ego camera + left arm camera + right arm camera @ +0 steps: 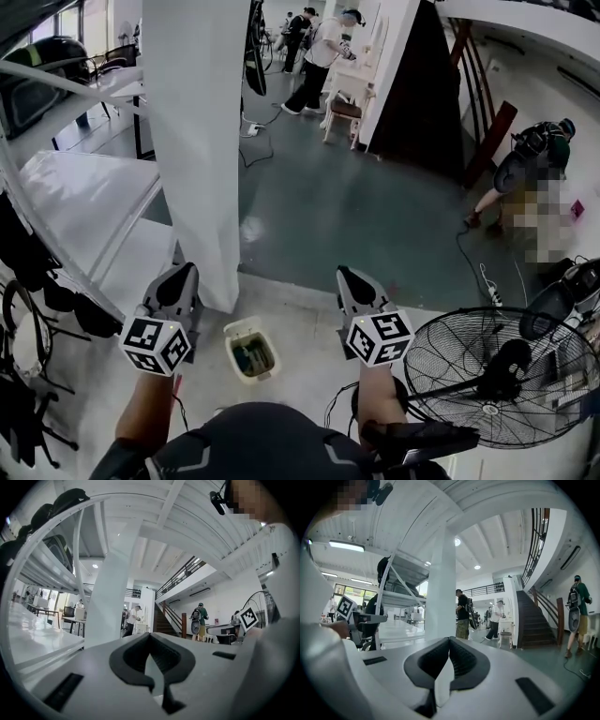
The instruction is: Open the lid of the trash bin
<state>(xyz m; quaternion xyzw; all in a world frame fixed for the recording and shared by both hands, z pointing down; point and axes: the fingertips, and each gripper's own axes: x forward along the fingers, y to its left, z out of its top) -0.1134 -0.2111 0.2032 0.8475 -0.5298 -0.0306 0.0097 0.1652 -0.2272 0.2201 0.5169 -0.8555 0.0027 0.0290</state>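
In the head view a small white trash bin stands on the pale floor just ahead of me, between my two arms. Its top shows a dark greenish inside, and I cannot make out a lid on it. My left gripper is held out level, above and to the left of the bin, with its jaws shut on nothing. Above and to the right of the bin, my right gripper also points level, shut and empty. Neither gripper view shows the bin, and neither gripper touches it.
A wide white pillar rises right behind the bin. A black floor fan stands at the right with cables near it. White tables and dark gear fill the left. Several people stand farther off on the green floor.
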